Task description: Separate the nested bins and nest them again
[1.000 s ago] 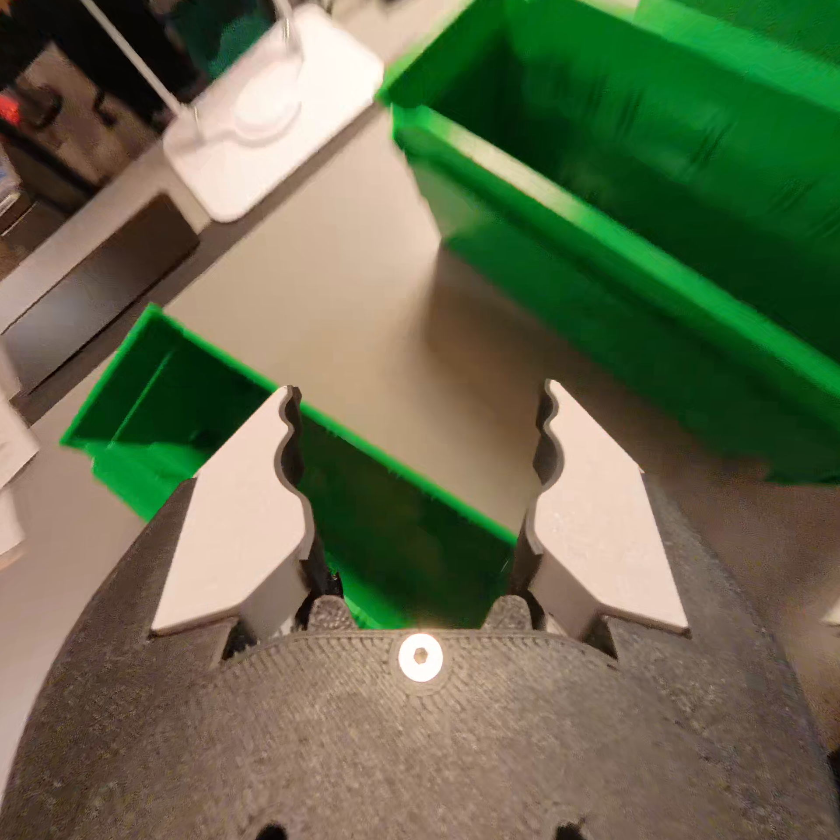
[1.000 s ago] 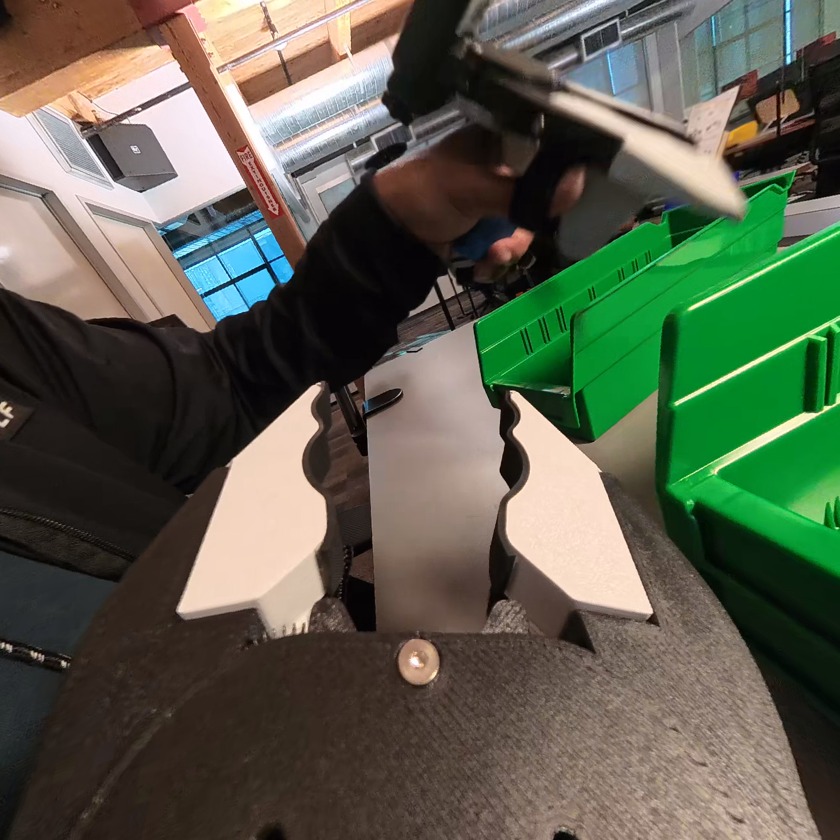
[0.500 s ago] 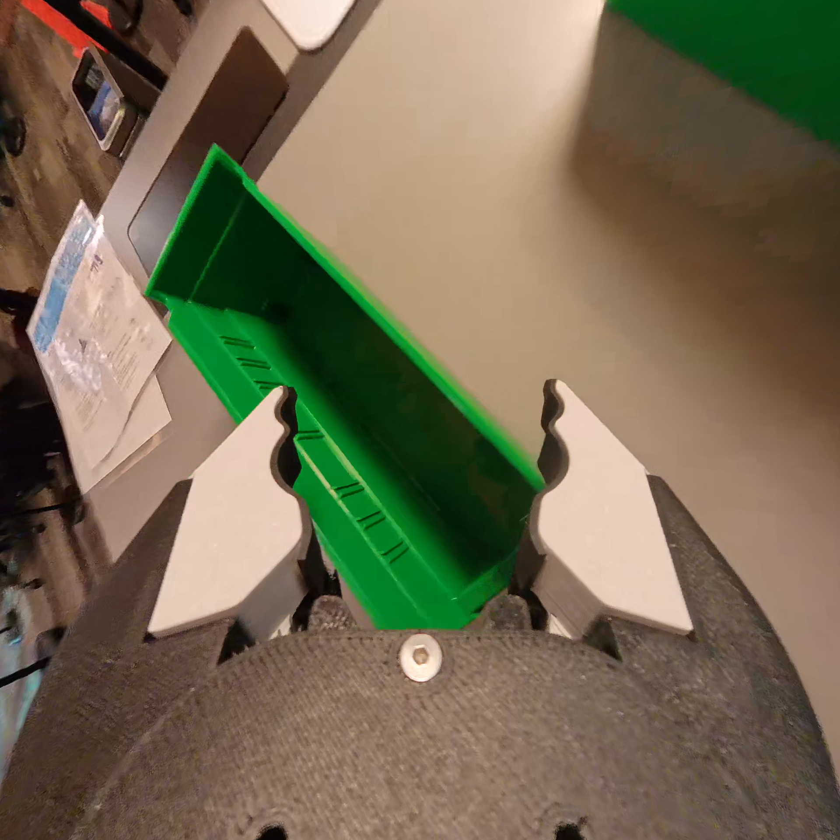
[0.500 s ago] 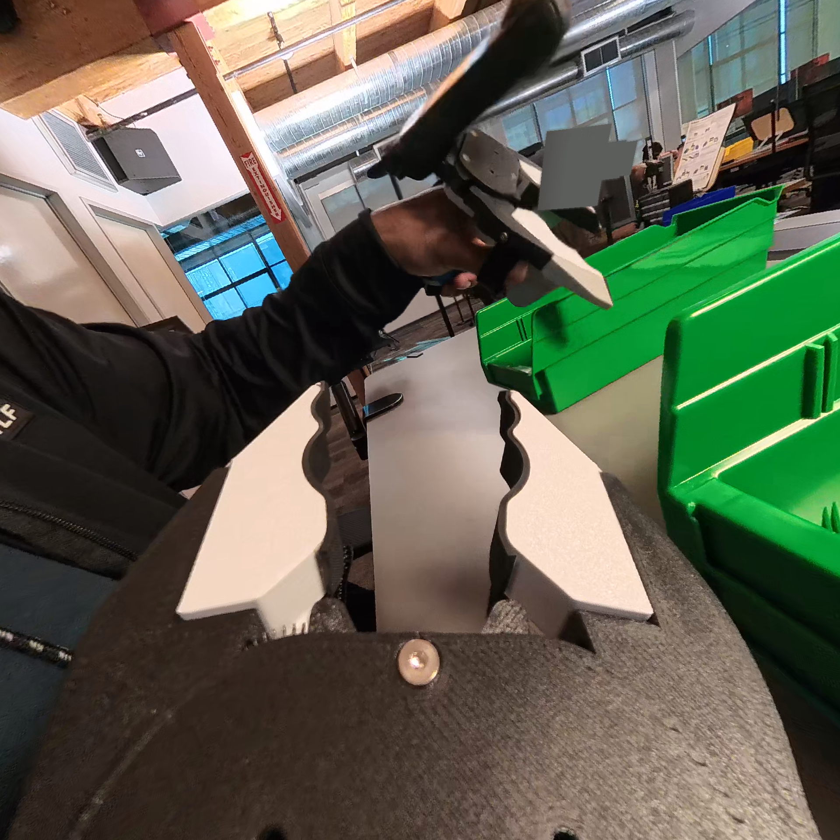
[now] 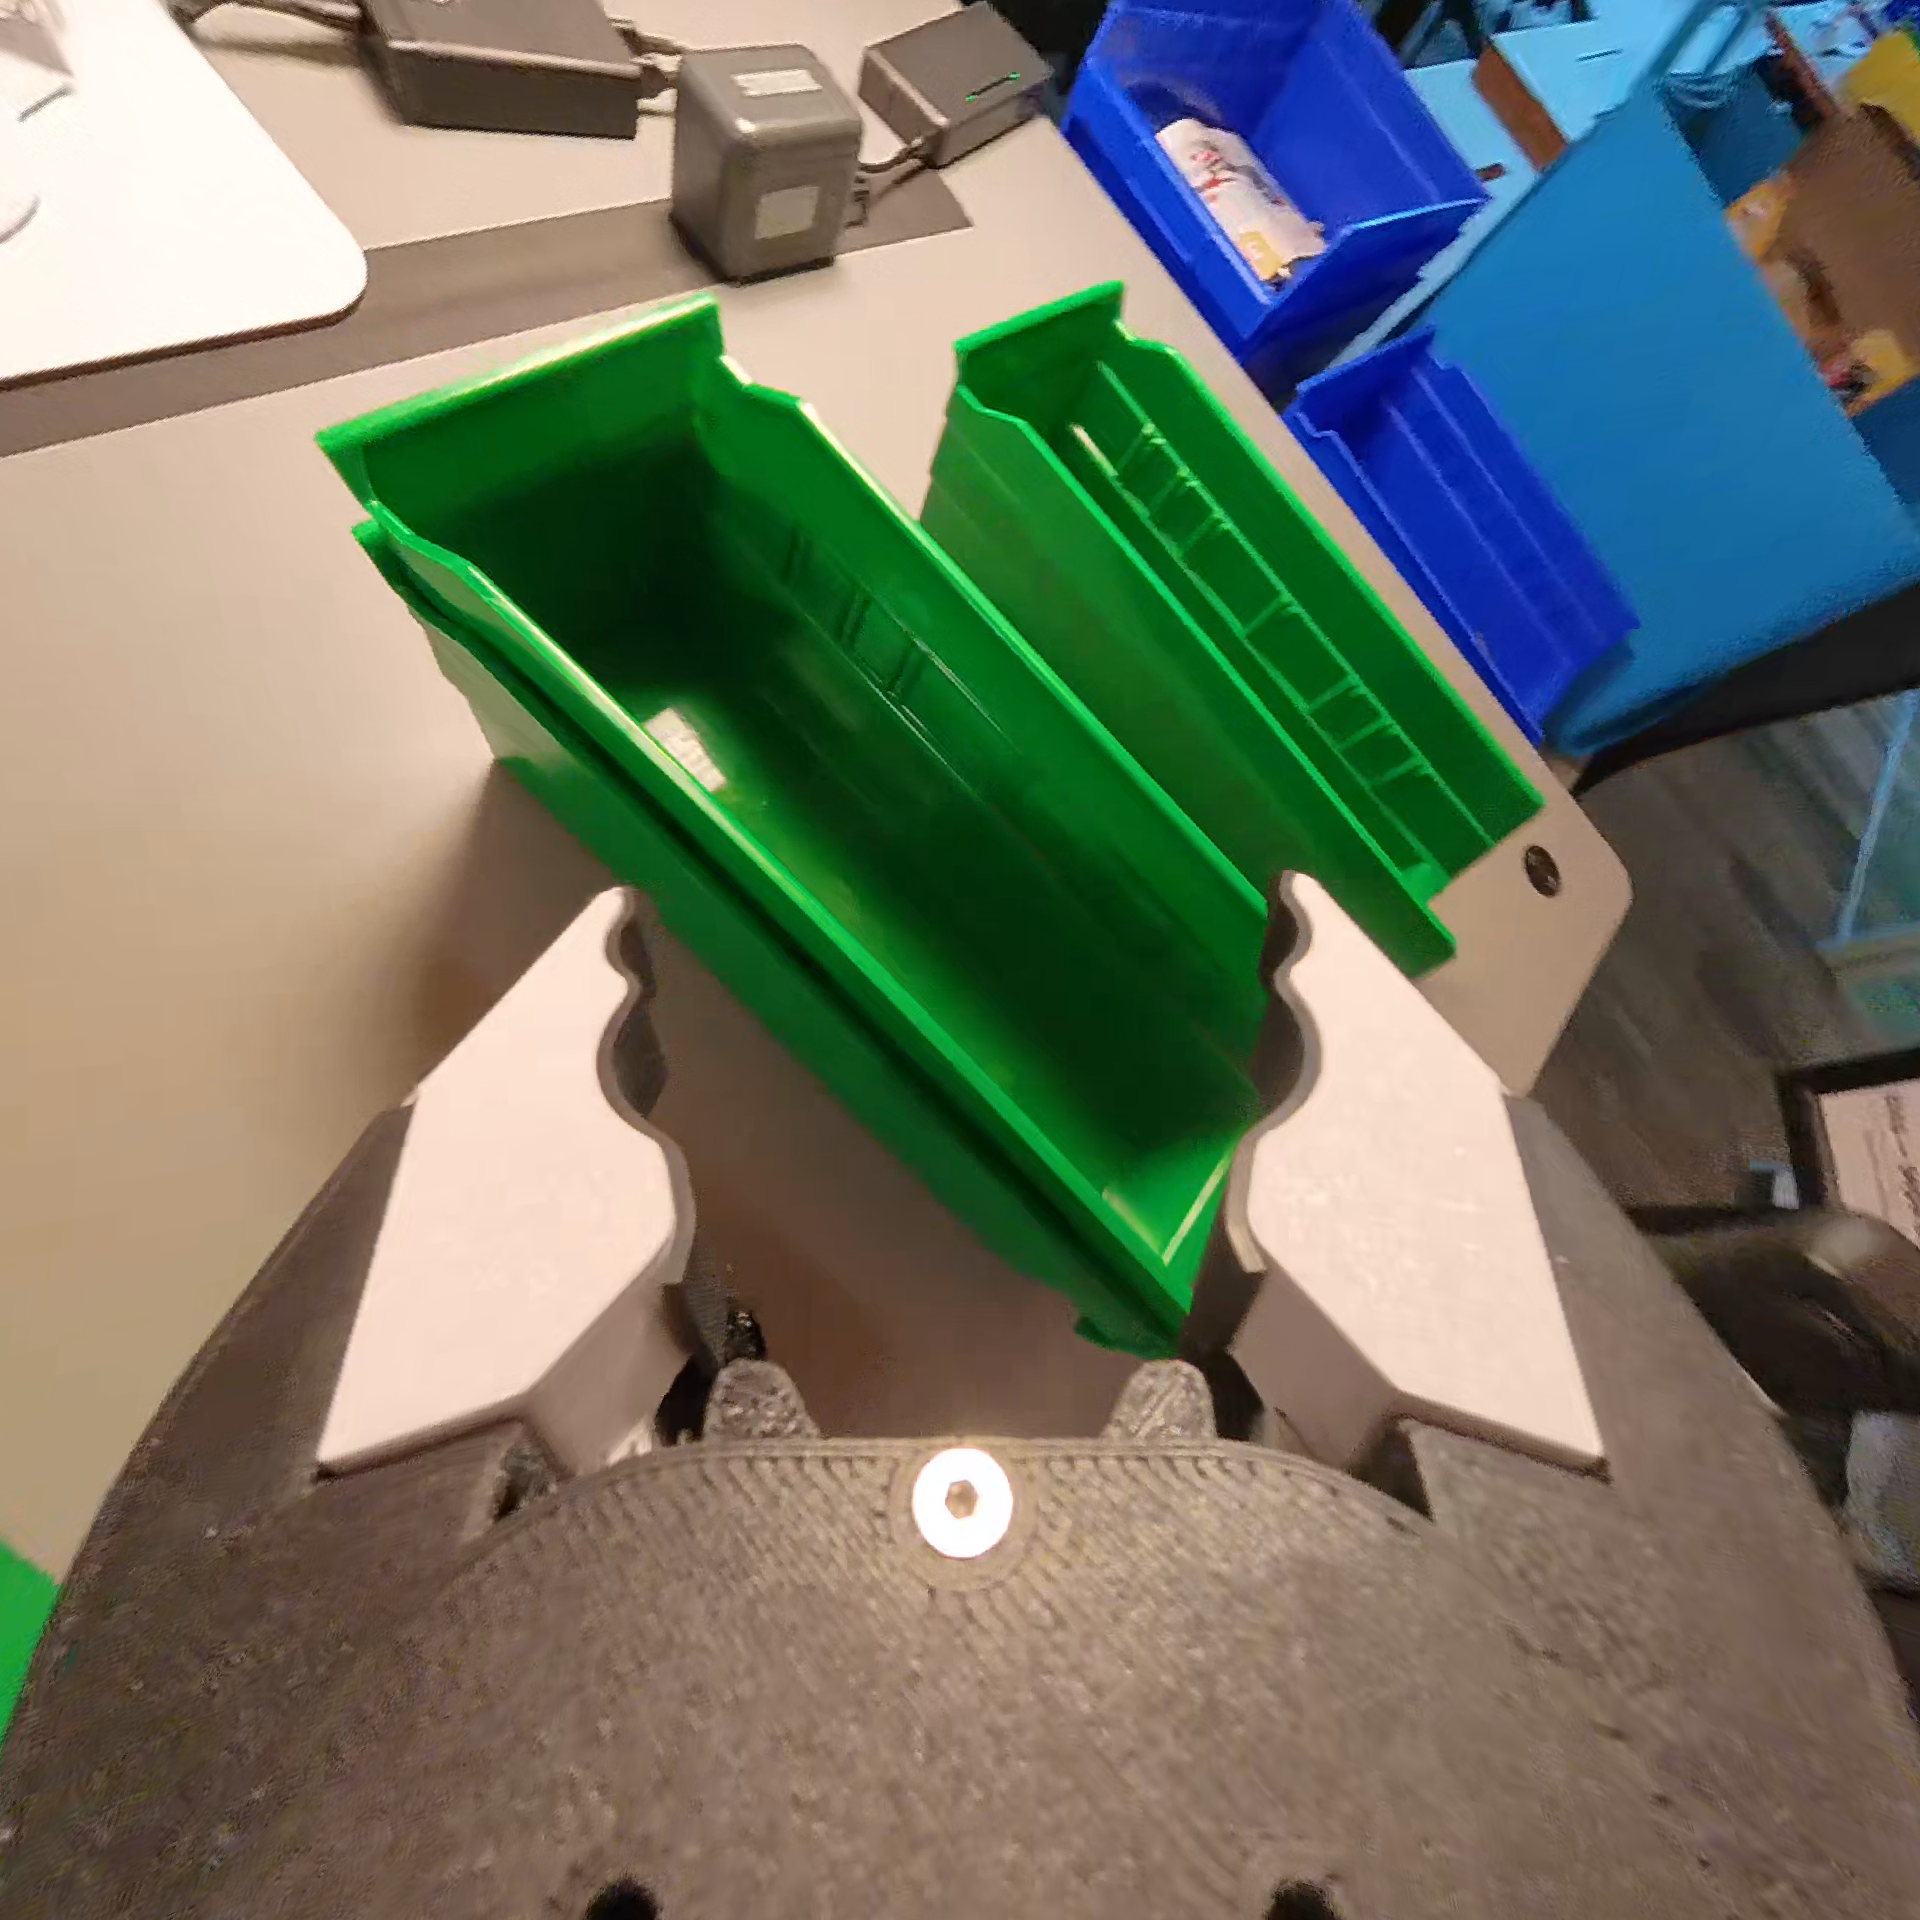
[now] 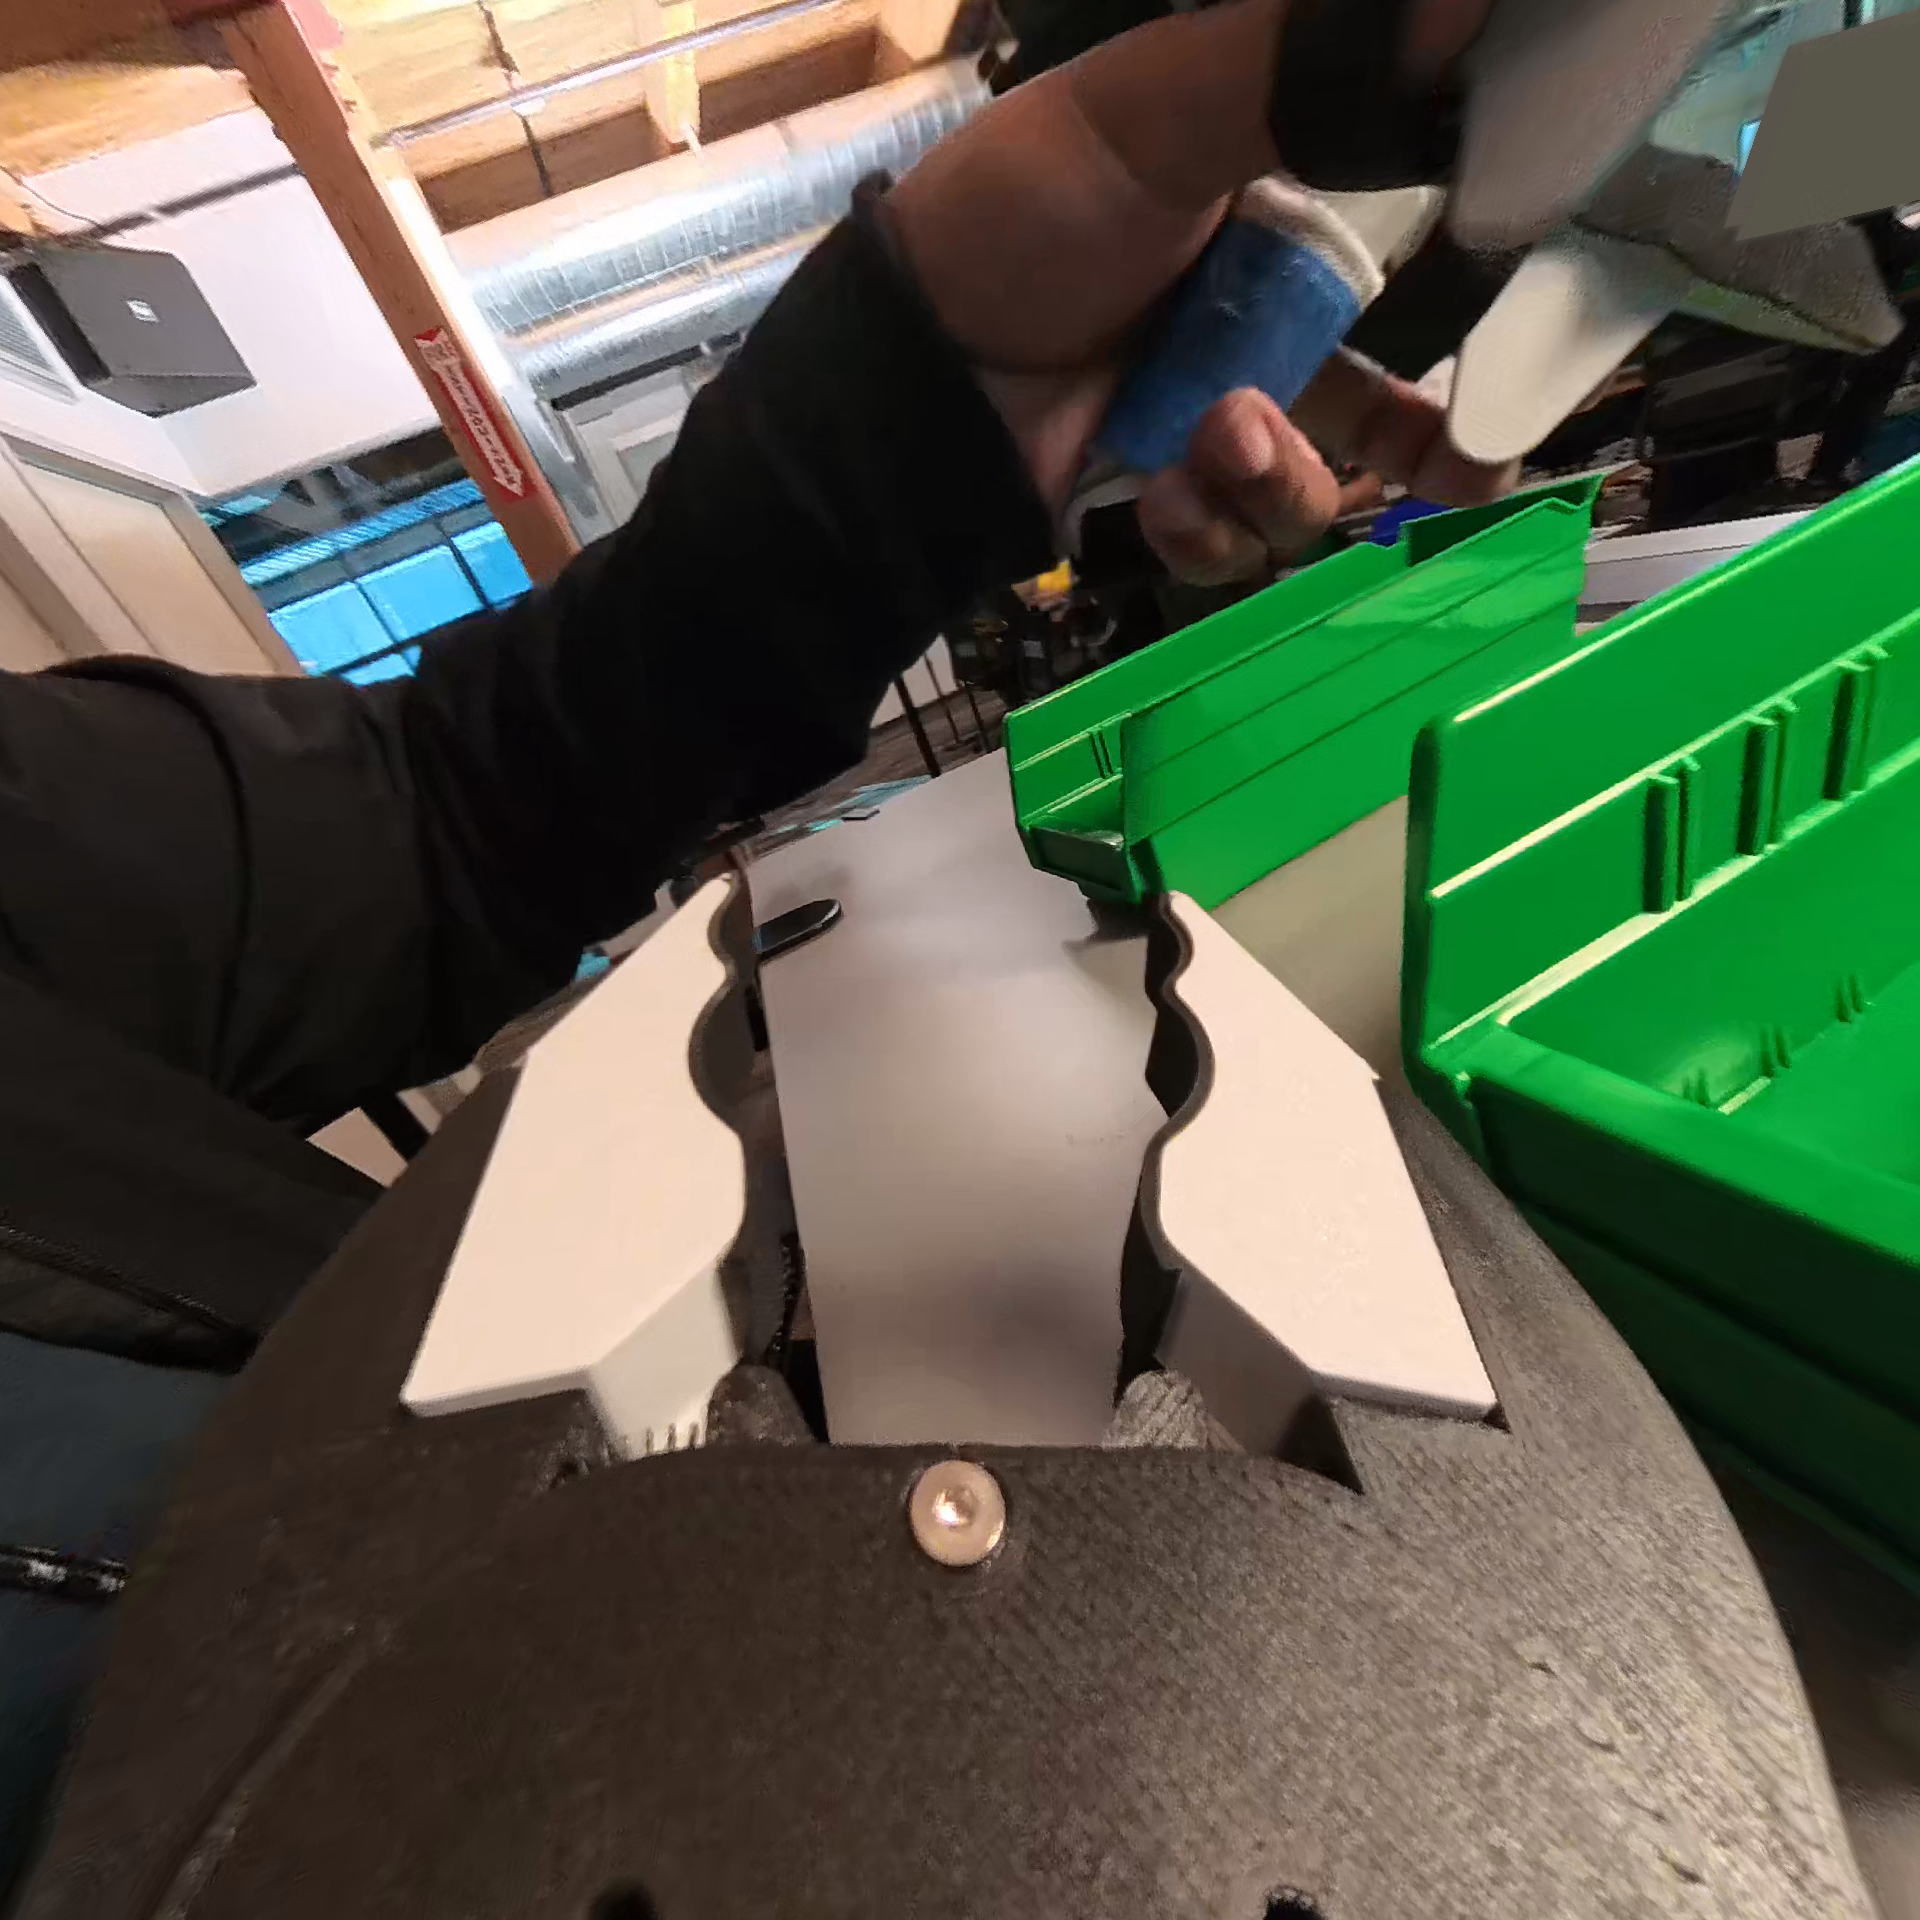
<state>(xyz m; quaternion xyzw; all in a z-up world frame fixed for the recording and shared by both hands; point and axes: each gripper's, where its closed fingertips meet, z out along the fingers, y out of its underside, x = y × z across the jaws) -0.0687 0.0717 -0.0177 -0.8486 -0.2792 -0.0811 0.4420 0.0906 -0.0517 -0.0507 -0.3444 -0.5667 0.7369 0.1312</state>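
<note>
Left gripper (image 5: 951, 997) is held wide open above the table, its pale fingers (image 5: 540, 1143) spread either side of the near end of the long green bin (image 5: 790, 727), nothing gripped; the right-hand finger looks very close to the bin's wall, though contact cannot be confirmed. Right gripper (image 6: 951, 997) is also seen open and bare, low over the grey tabletop (image 6: 935, 1091).

The long green bin is found standing on the table, apparently already seated inside another of its kind (a doubled rim is visible along its left side). A second narrow green bin (image 5: 1247, 623) lies just beside it, near the table's corner. A larger green bin (image 6: 1683, 987) is seen close to the right gripper.

Handling is judged easy: thin moulded plastic, likely light and fairly stiff, glossy and so probably slippery under the pads. A side wall or the rim at the short end is thought the best place to pinch, since nested walls may cling.

The table surface (image 5: 208, 779) is smooth, flat and matte. Further out, grey power bricks (image 5: 769, 156), a white board (image 5: 156, 208) and blue bins (image 5: 1299, 135) are noted, with timber beams (image 6: 343, 239) and ducting (image 6: 675, 239) overhead.
</note>
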